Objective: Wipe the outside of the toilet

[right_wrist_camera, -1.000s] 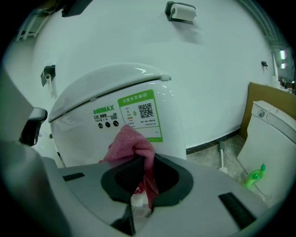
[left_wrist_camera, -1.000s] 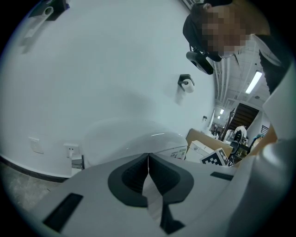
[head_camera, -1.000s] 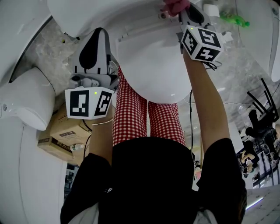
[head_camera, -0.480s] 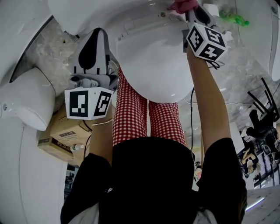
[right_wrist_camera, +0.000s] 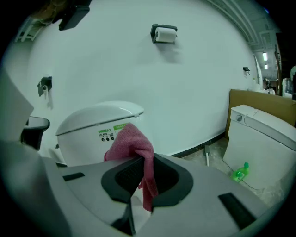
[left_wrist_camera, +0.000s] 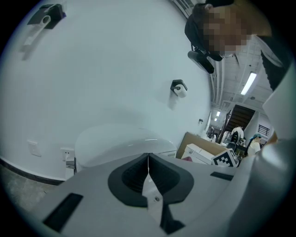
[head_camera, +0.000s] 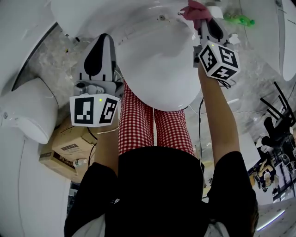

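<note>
The white toilet (head_camera: 157,69) fills the top middle of the head view, lid down. A pink cloth (head_camera: 196,10) is pinched in my right gripper (head_camera: 200,22), which is at the back right of the lid near the tank. In the right gripper view the cloth (right_wrist_camera: 134,146) drapes over the shut jaws in front of the tank (right_wrist_camera: 92,132). My left gripper (head_camera: 101,39) hangs to the left of the bowl, apart from it. In its own view my left gripper (left_wrist_camera: 148,159) has its jaws pressed together with nothing between them, pointing at the toilet tank (left_wrist_camera: 120,141).
A second toilet (head_camera: 27,111) stands at the left, with cardboard boxes (head_camera: 69,143) beside it. A green bottle (head_camera: 240,19) lies on the floor at the top right, next to another toilet (right_wrist_camera: 263,139). A paper roll holder (right_wrist_camera: 164,33) hangs on the white wall.
My right gripper has slid the pink cloth to the right and slightly nearer across the back of the toilet. The left gripper has hardly moved.
</note>
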Motion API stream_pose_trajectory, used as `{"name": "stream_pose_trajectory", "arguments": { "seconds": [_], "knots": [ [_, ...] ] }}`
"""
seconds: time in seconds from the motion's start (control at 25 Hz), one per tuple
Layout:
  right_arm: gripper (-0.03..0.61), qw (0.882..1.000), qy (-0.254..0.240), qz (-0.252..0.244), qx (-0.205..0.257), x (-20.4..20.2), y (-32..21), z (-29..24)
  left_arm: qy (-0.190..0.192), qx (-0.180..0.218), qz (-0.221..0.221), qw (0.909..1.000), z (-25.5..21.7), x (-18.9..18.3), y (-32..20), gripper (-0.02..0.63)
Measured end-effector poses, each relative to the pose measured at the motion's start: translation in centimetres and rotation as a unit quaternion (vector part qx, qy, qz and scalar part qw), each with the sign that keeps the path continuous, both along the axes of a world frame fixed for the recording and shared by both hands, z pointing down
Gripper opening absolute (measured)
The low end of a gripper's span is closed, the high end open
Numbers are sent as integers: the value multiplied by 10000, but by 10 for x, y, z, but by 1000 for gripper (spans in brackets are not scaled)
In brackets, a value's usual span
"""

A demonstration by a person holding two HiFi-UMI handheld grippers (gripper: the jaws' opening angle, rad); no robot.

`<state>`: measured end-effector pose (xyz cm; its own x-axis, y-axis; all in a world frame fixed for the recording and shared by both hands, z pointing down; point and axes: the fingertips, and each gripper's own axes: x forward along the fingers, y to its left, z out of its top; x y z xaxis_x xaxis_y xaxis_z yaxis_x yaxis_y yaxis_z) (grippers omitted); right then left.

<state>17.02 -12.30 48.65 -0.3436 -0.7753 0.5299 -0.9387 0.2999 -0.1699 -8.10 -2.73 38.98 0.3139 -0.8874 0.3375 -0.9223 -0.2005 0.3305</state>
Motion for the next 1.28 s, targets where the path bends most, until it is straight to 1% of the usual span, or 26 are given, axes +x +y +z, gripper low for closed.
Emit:
{"name": "stream_pose_trajectory", "arguments": {
  "seconds": [0.16,0.32,0.4,0.52,0.68,0.8,0.92,1.04,1.16,1.28],
  "knots": [
    [61,9985,-253,-316,380,13,19,-36,-57,147,24,9999,-13,18,5,11],
    [60,9925,-506,-777,802,28,37,-78,-100,383,-16,9992,-36,39,6,11],
    [61,9873,-688,-980,1045,38,45,-102,-138,529,-9,9985,-51,52,7,11],
    [60,9763,-921,-1333,1434,52,59,-140,-173,709,61,9973,-74,74,14,11],
    [60,9613,-1302,-1588,1834,69,80,-181,-231,847,337,9956,-103,103,25,11],
    [61,9565,-1533,-1557,1931,79,98,-202,-258,920,558,9939,-122,117,31,11],
    [60,9549,-1618,-1467,2011,84,116,-223,-292,1016,778,9913,-142,125,34,11],
    [60,9518,-1800,-1161,2195,89,133,-250,-345,1197,1008,9871,-170,129,36,11],
    [60,9466,-1994,-797,2404,104,153,-281,-359,1397,1204,9822,-197,133,43,11],
    [60,9422,-2035,-710,2565,116,167,-307,-488,1574,1272,9781,-223,134,46,11]
  ]
}}
